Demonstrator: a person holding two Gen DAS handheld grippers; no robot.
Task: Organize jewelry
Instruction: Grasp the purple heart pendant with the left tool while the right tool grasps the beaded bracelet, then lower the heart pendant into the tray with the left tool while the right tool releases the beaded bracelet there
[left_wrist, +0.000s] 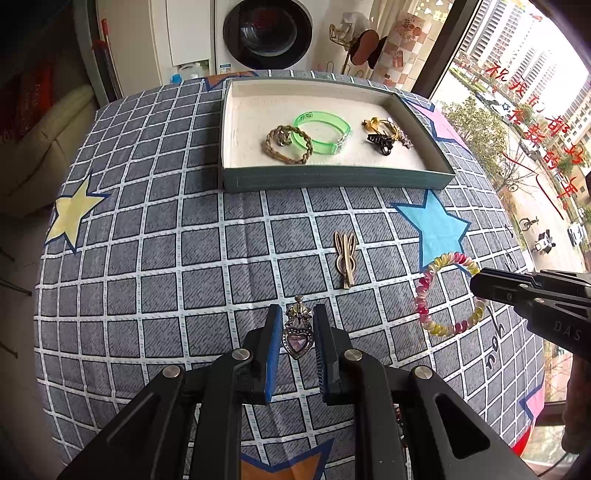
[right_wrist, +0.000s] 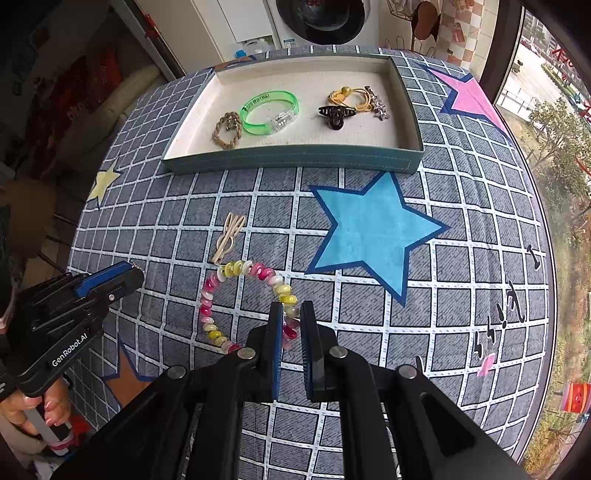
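Observation:
My left gripper (left_wrist: 295, 314) is shut on a silver heart pendant (left_wrist: 295, 338) with a pink stone, lifted above the cloth. My right gripper (right_wrist: 291, 310) is shut on a pink and yellow bead bracelet (right_wrist: 236, 269), whose loop hangs out to the left of the fingers; the same bracelet (left_wrist: 439, 291) shows at the right of the left wrist view. A beige rabbit-ear hair clip (left_wrist: 345, 258) lies on the cloth between both grippers and the tray (left_wrist: 332, 179). The tray holds a green bangle (left_wrist: 321, 133), a braided bracelet (left_wrist: 288, 144), a black claw clip (left_wrist: 378, 142) and a gold piece (left_wrist: 380, 123).
The table wears a grey checked cloth with a blue star (right_wrist: 369, 229), a yellow star (left_wrist: 72, 212) and a pink star (right_wrist: 469, 96). A washing machine (left_wrist: 267, 33) stands behind the table. A window (left_wrist: 524, 122) runs along the right. A hand (right_wrist: 40, 413) holds the left gripper's handle.

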